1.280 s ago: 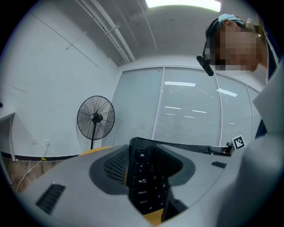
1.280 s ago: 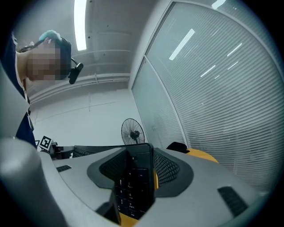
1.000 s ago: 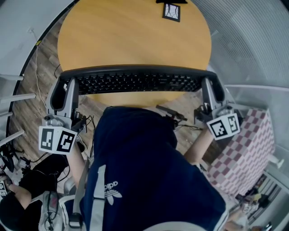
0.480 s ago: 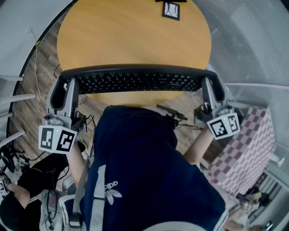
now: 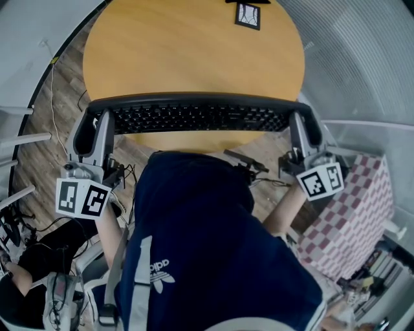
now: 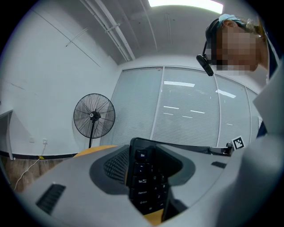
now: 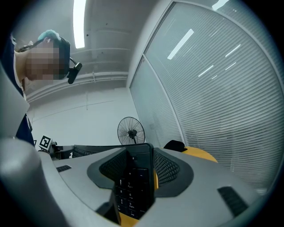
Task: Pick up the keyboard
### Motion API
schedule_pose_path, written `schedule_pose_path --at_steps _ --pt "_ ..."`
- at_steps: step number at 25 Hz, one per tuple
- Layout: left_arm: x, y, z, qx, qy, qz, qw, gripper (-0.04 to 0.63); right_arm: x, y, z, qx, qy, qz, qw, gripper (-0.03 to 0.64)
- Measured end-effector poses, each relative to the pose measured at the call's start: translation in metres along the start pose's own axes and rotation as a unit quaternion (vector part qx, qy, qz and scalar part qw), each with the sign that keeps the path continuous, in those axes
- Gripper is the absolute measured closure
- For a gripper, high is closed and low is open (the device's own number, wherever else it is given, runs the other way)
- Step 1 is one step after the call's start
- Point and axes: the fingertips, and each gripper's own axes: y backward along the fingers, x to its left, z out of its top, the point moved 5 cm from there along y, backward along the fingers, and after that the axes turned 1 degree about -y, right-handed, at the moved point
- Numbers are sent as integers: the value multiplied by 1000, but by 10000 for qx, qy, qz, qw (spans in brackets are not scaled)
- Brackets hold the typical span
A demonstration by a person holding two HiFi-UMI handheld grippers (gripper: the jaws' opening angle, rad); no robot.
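Observation:
A long black keyboard (image 5: 194, 116) hangs level in the air over the near edge of the round wooden table (image 5: 187, 45). My left gripper (image 5: 94, 126) is shut on the keyboard's left end; its keys (image 6: 144, 184) fill the gap between the jaws in the left gripper view. At the other end my right gripper (image 5: 303, 126) is shut on the keyboard, whose end (image 7: 133, 181) stands between the jaws in the right gripper view.
A small dark-framed card (image 5: 246, 14) lies at the table's far edge. A standing fan (image 6: 93, 116) is by the white wall. Glass walls with blinds (image 7: 213, 102) run along the right. A pink checked box (image 5: 352, 220) sits on the floor at right, cables (image 5: 39, 226) at left.

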Motion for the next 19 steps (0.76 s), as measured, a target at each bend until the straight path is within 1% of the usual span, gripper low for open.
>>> schedule_pose_path --at_steps 19 --pt "3 -1 -3 50 45 -28 10000 420 0 -4 -1 12 -12 -8 10000 433"
